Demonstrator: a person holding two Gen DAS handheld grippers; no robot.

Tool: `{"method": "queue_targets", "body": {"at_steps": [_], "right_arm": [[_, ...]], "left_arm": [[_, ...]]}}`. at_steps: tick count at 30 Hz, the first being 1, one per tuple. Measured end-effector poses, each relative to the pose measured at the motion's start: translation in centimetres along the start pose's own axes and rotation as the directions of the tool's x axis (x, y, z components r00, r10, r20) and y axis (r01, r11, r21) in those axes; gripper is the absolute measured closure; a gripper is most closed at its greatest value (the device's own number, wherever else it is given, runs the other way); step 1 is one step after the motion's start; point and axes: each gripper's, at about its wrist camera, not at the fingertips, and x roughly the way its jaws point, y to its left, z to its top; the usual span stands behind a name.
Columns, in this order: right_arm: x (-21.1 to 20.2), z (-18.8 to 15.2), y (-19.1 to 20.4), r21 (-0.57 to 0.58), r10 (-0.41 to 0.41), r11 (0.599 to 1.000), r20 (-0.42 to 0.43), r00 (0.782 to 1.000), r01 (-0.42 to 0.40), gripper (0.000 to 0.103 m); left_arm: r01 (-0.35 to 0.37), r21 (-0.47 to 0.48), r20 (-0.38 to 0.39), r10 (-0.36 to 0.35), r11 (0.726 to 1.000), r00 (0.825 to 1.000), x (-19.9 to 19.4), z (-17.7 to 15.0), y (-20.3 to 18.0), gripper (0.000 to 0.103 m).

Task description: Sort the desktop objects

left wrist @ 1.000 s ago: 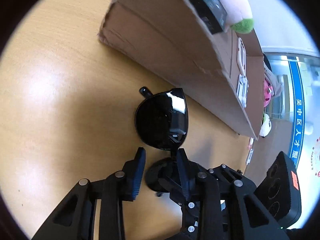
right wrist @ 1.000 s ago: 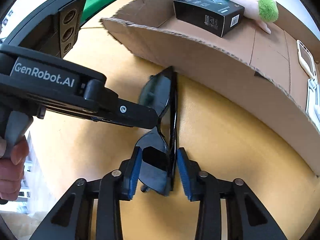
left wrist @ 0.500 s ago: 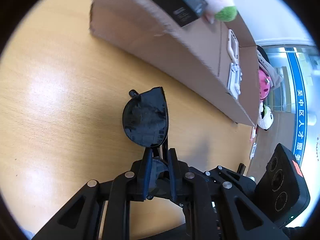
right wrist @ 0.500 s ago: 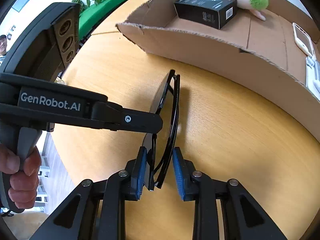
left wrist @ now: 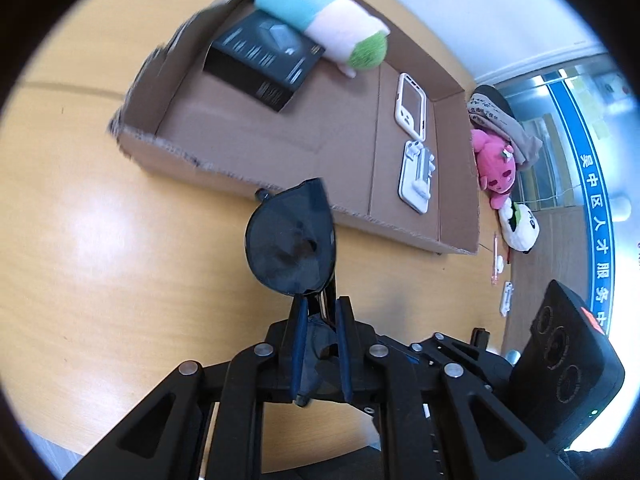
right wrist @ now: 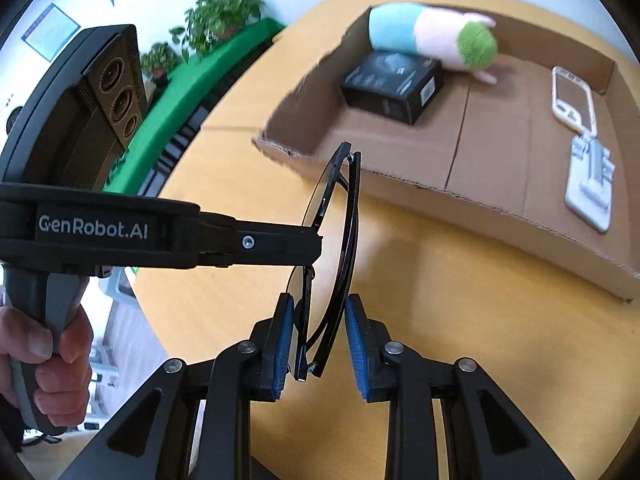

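Note:
Black sunglasses [left wrist: 290,240], folded, hang in the air above the wooden table [left wrist: 100,248], just in front of the cardboard box [left wrist: 180,156]. My left gripper [left wrist: 320,304] is shut on their frame below the near lens. In the right wrist view the sunglasses [right wrist: 346,216] stand edge-on. There my right gripper [right wrist: 318,300] is shut on their lower end, one pad on the lens frame and the other on the folded arm. The left gripper [right wrist: 314,246] reaches in from the left and clamps the middle of the frame. A hand [right wrist: 48,356] holds its grip.
Inside the open box [right wrist: 400,188] lie a striped plush [left wrist: 320,8], a black carton [left wrist: 264,64], a white phone case [left wrist: 410,106] and a white stand [left wrist: 418,176]. Right of the box sit a pink plush [left wrist: 496,164], a white plush [left wrist: 520,228] and pens [left wrist: 496,256].
The left jaws closed on the sunglasses. Both grippers then rose together, lifting the sunglasses off the table, and the inside of the box came into view.

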Motion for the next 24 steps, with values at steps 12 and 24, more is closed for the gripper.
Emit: {"method": "queue_targets", "body": {"at_steps": [12,24], "right_arm": [[-1.7,3.1,-2.7,0.049,0.028,0.998,0.031,0.999,-0.03,0.076],[2.1,-0.6,-8.2,0.124,-0.004,0.992,-0.1,0.995,0.017,0.055]], "left_arm": [[-0.001,0.066,-0.001,0.001,0.998,1.0,0.0,1.9,-3.5,0.096],[-0.043,-0.161,-0.119,0.024,0.986,0.993,3.4,-2.0,3.8,0.069]]}}
